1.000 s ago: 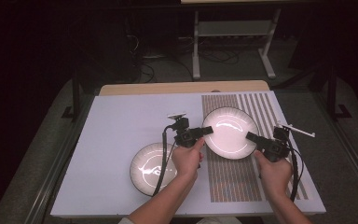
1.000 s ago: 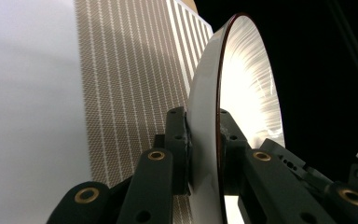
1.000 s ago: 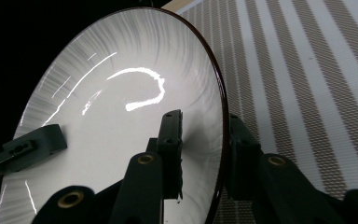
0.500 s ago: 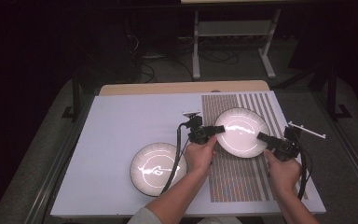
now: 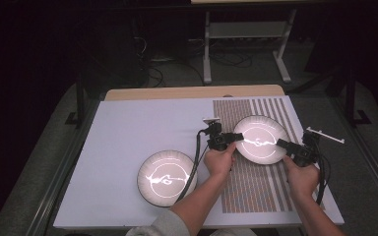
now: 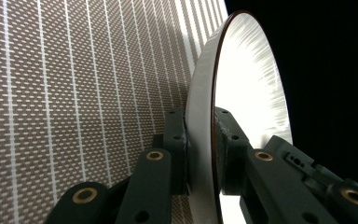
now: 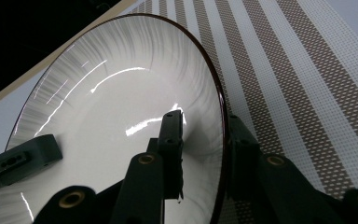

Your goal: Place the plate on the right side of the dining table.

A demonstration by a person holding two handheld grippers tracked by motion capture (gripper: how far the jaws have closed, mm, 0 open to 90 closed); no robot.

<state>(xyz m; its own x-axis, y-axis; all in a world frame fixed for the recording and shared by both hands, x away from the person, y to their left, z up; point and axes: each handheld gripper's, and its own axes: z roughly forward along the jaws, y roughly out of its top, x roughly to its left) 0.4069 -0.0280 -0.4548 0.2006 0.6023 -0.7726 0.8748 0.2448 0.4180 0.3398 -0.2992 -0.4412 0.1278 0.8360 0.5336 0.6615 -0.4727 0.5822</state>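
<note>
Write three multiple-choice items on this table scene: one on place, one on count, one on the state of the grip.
1. Over what is the held plate?
A. the striped mat
B. the floor
C. a shelf

2. How many plates are on or over the table?
A. one
B. two
C. four

3. How is the held plate gripped?
A. by the left hand-held gripper alone
B. by neither
C. by both, at opposite rims

Key: 1 A, the stripes lie under it. 2 B, a second plate lies on the plain part of the table. 3 C, the left hand-held gripper and the right hand-held gripper each clamp a rim.
</note>
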